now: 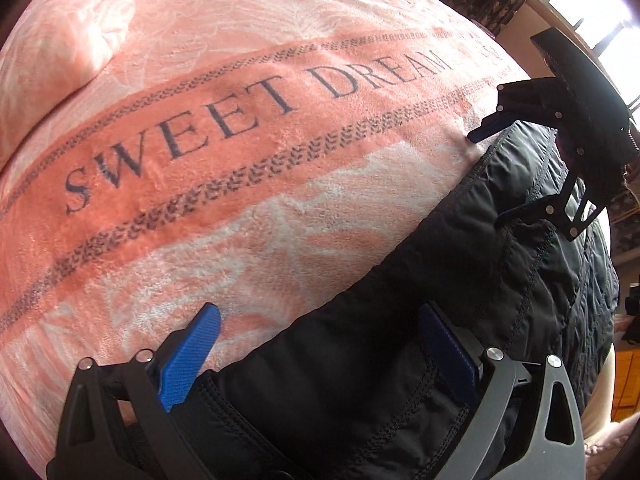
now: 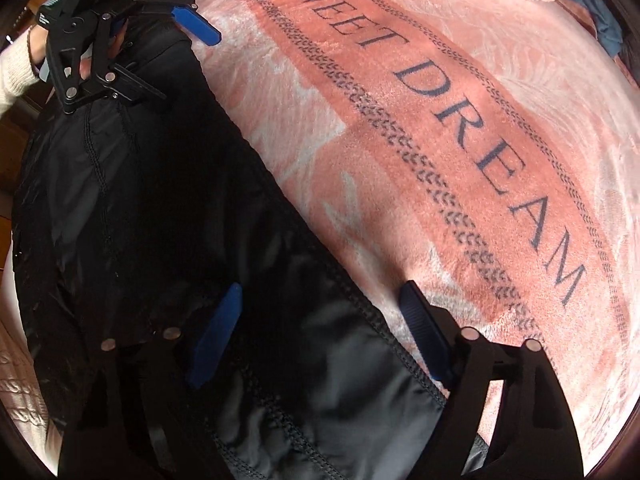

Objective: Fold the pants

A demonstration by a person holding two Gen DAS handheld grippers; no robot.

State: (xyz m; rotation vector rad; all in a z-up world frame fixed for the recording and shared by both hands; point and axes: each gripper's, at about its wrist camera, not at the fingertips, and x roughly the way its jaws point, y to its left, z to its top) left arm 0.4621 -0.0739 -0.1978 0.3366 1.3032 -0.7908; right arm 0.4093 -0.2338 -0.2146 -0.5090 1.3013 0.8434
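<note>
1. The bed [image 1: 240,160] takes up most of both views, covered by a pink "SWEET DREAM" blanket [image 2: 460,128], with a rumpled pink pillow or duvet [image 1: 68,40] bunched at the far end.
2. The black pants [image 1: 460,280] lie stretched along the near edge of the bed, one long stitched edge running between the two tools. Looks like the lay-flat stage, ahead of the first fold.
3. The left gripper [image 1: 316,348] has its jaws spread wide, straddling one end of the pants, one blue pad over blanket, the other over fabric. Nothing pinched.
4. The right gripper [image 2: 324,340] also stands wide apart over the other end. The fabric there is dark, so I can't rule out a pad touching it.
5. Next move, I'd guess: both close on that edge, then carry it across to double the pants.
</note>
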